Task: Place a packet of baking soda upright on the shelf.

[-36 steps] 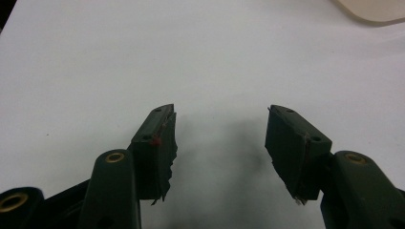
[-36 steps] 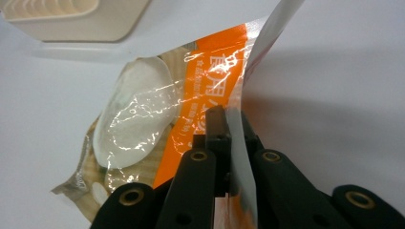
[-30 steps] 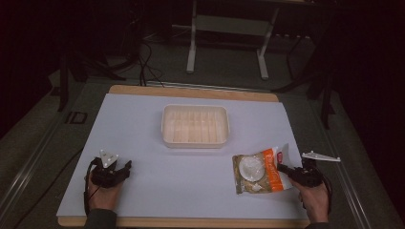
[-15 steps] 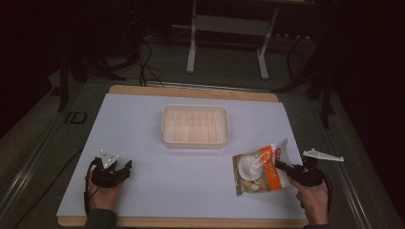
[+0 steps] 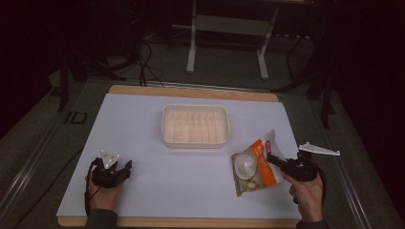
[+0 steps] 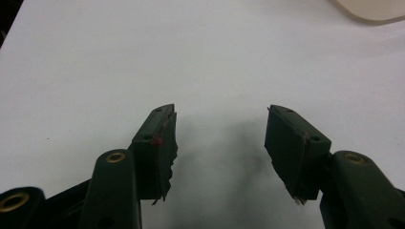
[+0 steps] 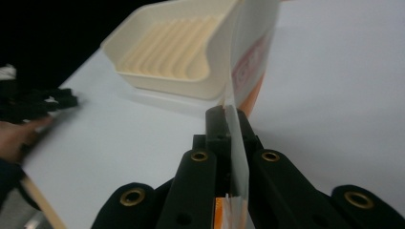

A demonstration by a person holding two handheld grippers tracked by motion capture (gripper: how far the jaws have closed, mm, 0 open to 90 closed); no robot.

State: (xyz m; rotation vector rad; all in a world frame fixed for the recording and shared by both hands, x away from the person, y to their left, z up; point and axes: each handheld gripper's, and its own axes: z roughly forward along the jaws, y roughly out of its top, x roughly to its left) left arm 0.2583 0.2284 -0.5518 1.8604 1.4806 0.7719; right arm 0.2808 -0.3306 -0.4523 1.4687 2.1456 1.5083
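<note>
1. High view: the right gripper [image 5: 277, 162], at lower right of the frame, is pinching the edge of an orange-and-clear snack packet [image 5: 254, 167], which is tilting up off the white table sheet [image 5: 191, 176]. The cream tray [image 5: 195, 125] is sitting at centre frame, apart from the packet and up-left of it. The left gripper [image 5: 125, 168] is resting at lower left with nothing near its jaws.
2. Left gripper view: its jaws are standing spread over bare white sheet, holding nothing; a corner of the tray [image 6: 372, 10] is showing at upper right.
3. Right gripper view: the jaws are pressing together on the packet's seam [image 7: 239, 143], which is rising edge-on up the middle; the tray [image 7: 172, 52] is lying beyond at upper left.
4. Judgement: the lift-and-carry step appears to be in hand. The next move likely calls for swinging the packet over the tray's near wall, then spreading the jaws once it is hanging above the ribbed floor.
</note>
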